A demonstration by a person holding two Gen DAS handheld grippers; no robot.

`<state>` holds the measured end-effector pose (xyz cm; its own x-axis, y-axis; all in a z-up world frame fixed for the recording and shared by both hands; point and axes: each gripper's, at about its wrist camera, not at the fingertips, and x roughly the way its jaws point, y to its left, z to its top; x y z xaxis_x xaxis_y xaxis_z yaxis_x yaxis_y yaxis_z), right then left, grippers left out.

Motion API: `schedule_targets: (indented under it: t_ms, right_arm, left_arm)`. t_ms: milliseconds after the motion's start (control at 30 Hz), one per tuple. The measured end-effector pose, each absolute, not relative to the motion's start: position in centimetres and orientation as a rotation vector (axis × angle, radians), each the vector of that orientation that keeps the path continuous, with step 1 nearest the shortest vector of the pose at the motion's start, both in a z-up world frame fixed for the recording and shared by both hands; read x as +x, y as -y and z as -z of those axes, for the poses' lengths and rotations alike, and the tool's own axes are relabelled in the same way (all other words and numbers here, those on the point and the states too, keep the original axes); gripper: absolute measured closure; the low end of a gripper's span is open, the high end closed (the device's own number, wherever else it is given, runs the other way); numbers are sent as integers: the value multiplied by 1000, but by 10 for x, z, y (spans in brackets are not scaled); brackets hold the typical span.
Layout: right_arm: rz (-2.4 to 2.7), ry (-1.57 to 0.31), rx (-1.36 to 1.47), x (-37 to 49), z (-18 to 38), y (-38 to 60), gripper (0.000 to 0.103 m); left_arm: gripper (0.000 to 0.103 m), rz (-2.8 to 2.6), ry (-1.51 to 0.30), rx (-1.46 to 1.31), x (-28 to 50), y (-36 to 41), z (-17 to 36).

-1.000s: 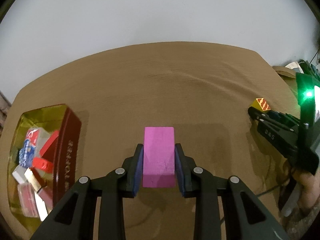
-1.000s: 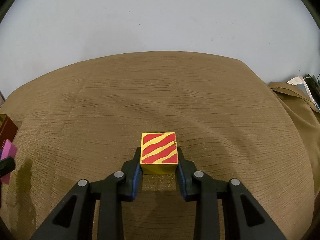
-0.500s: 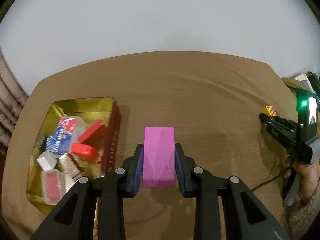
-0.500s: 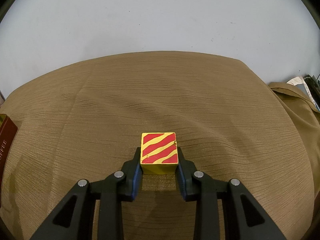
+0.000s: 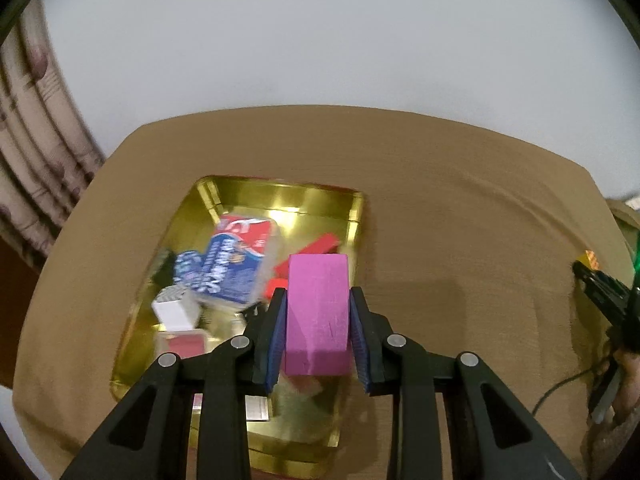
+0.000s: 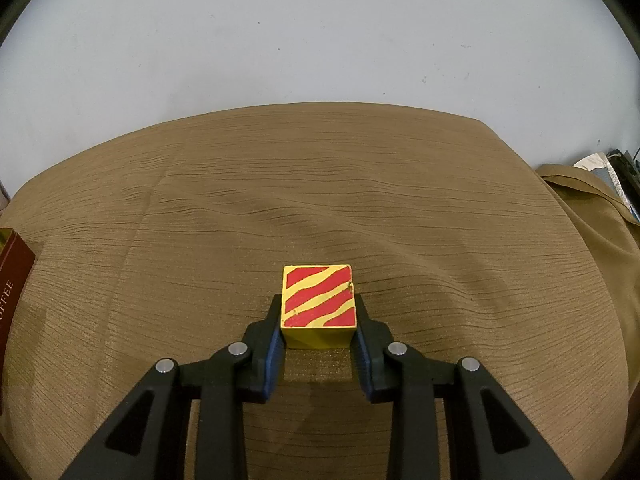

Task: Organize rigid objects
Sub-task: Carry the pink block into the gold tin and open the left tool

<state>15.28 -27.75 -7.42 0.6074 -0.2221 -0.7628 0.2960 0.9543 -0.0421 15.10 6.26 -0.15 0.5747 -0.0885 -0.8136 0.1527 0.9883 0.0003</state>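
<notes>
My left gripper (image 5: 318, 320) is shut on a pink block (image 5: 317, 312) and holds it above the right part of a gold tin (image 5: 280, 196). The tin holds a blue and red packet (image 5: 232, 258), a red piece (image 5: 320, 246), a white box (image 5: 176, 310) and other small items. My right gripper (image 6: 318, 320) is shut on a yellow cube with red stripes (image 6: 319, 305), low over the brown cloth. The right gripper also shows at the right edge of the left wrist view (image 5: 600, 288).
A brown cloth (image 6: 320, 200) covers the table. The tin's dark red side (image 6: 12, 280) shows at the left edge of the right wrist view. A curtain (image 5: 36, 160) hangs at the far left. Folded cloth and papers (image 6: 600, 184) lie off the table's right end.
My left gripper has carried the pink block left, from beside the tin to over its inside. My right gripper and the striped cube have stayed still.
</notes>
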Motion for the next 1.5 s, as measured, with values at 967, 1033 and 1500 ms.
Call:
schedule_targets:
  t_ms: [967,1033,1500]
  right_arm:
    - [302,-871,89,154,73,277,72]
    - [302,-871,88,154,73,277,72]
    - [312,-875,65,154,72,275,72]
  left_arm:
    - [76,14,-1032,52,172,-138,50]
    - [76,15,-1033,51,172,-140,52]
    - [69,5,-1005,74,175,-137,45]
